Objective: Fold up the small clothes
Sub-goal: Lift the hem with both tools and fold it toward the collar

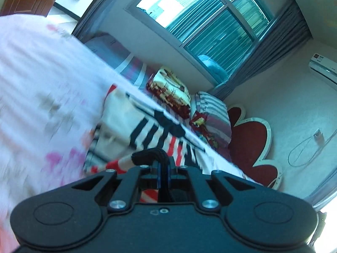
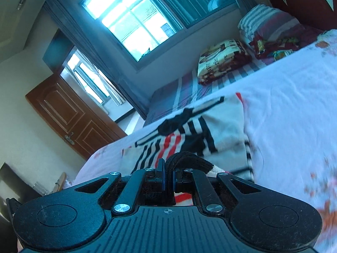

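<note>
**Both claws pinched on the striped garment**

Clamped tight on a black ribbed hem: left gripper (image 1: 163,168), jaws pressed together on the cloth. Same at the right gripper (image 2: 168,175), black edge caught between closed jaws. Spread ahead on the pink floral sheet (image 2: 284,105): striped garment (image 2: 189,126), white with black and red bars. Beyond, a folded blanket (image 2: 223,59) and striped pillow (image 1: 212,113).

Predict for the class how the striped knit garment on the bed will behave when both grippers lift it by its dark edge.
The striped garment will probably sag between the left gripper and right gripper, since it lies limp and creased on the bed sheet. It looks light, being small. The knit seems unlikely to slip, as both jaws are shut on its bunched edge.
</note>
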### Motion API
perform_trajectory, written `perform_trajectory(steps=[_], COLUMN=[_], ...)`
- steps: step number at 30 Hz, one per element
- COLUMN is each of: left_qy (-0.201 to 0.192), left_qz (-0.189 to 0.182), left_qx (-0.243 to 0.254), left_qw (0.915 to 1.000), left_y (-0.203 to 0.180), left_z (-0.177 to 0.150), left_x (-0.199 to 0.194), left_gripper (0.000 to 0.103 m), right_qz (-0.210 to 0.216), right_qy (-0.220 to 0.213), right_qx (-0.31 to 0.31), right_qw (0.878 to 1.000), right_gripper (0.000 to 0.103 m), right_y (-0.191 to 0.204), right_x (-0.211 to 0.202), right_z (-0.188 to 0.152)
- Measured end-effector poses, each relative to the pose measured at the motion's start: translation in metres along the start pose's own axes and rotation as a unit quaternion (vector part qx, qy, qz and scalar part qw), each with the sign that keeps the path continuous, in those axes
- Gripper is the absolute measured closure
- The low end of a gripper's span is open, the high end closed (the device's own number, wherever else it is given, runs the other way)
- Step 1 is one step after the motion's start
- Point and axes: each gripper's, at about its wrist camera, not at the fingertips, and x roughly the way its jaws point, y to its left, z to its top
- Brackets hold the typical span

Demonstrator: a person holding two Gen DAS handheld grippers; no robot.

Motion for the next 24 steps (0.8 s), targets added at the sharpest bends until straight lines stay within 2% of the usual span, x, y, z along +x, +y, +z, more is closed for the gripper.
perform_trajectory(steps=[3,8,15,18,19,21,23,24], left_qy=[0.007,0.041,0.077,0.093,0.089,0.080,0.068,0.057], left_qz=[0.003,0.019,0.037,0.028,0.023,0.021,0.015,0.020], left_qx=[0.007,0.020,0.040,0.047,0.054,0.064,0.074,0.080], left_qw=[0.9999,0.9988,0.9956,0.9941,0.9943,0.9946,0.9948,0.9949], left_y=[-0.001,0.009,0.041,0.055,0.058,0.062,0.062,0.060], left_z=[0.029,0.068,0.102,0.107,0.108,0.109,0.107,0.106], left_x=[0.038,0.121,0.225,0.256,0.262,0.270,0.273,0.274], left_gripper=[0.099,0.099,0.099,0.097,0.090,0.080,0.070,0.049], right_qz=[-0.011,-0.033,-0.056,-0.059,-0.074,-0.078,-0.079,-0.080], right_qy=[0.006,0.021,0.040,0.042,0.042,0.041,0.013,-0.002], right_qx=[0.013,0.039,0.064,0.067,0.059,0.057,0.040,0.036], right_qw=[1.000,0.998,0.996,0.995,0.995,0.994,0.996,0.996], right_gripper=[0.098,0.098,0.098,0.097,0.097,0.090,0.076,0.067], right_y=[-0.009,-0.039,-0.091,-0.110,-0.113,-0.118,-0.116,-0.116], right_x=[0.039,0.119,0.219,0.250,0.257,0.266,0.262,0.258], right_z=[0.028,0.069,0.100,0.105,0.107,0.108,0.108,0.109])
